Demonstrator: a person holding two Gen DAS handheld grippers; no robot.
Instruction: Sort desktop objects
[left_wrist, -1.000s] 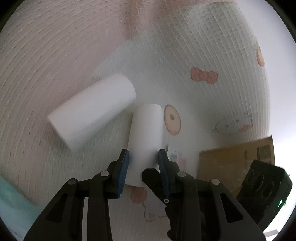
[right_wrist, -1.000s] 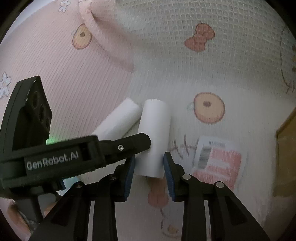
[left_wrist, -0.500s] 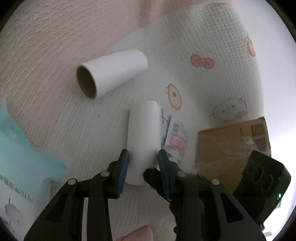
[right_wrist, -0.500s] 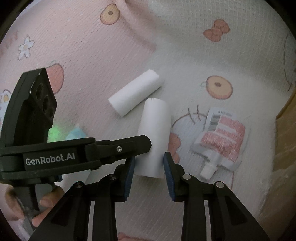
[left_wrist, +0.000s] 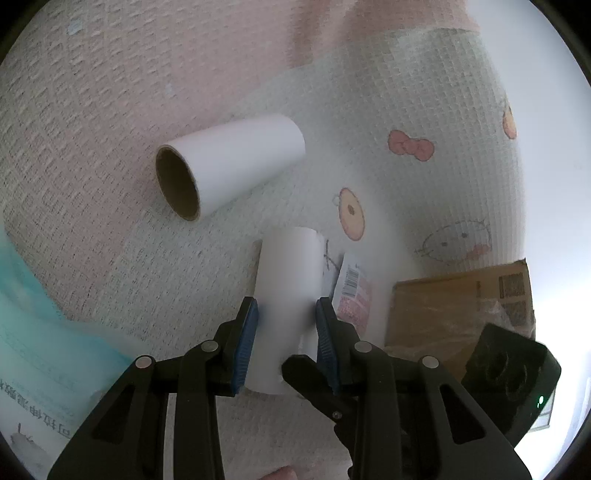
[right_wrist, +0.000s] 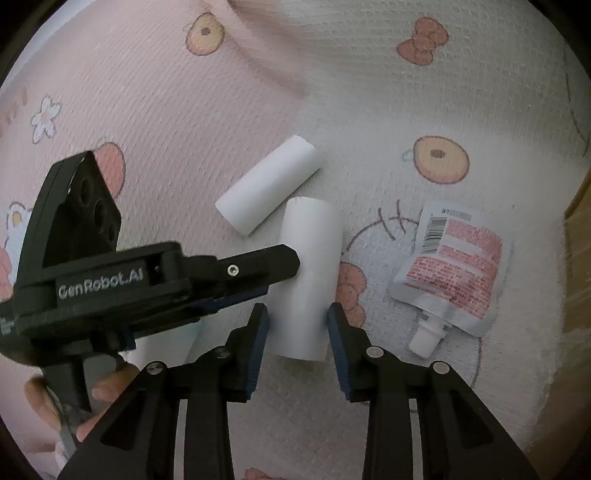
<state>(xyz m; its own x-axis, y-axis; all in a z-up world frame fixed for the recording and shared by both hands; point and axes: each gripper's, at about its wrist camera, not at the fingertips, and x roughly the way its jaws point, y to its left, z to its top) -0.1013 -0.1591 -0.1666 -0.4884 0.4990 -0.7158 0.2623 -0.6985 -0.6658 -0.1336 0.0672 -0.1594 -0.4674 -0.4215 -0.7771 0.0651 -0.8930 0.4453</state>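
Note:
A white paper roll (left_wrist: 288, 295) (right_wrist: 310, 273) sits between both grippers, lengthwise along their fingers, over a pink and white cartoon cloth (right_wrist: 184, 129). My left gripper (left_wrist: 286, 332) is shut on the roll's near end, its blue pads pressing both sides. From the left of the right wrist view, the left gripper (right_wrist: 258, 273) reaches onto the roll. My right gripper (right_wrist: 297, 332) straddles the same end with its jaws opening, and a thin gap shows at its left pad. A second white roll (left_wrist: 229, 166) (right_wrist: 269, 184) with a brown core lies apart on the cloth.
A white pouch (right_wrist: 450, 273) (left_wrist: 351, 291) with red print, a barcode and a spout lies right of the held roll. A cardboard box (left_wrist: 458, 314) stands further right. A teal packet (left_wrist: 37, 332) lies at the left. A person's fingers (right_wrist: 107, 384) hold the left gripper.
Both grippers moved with the roll away from the second roll, which touched it before and now lies apart. More cloth, the pouch and the teal packet came into view. The right jaws widened slightly.

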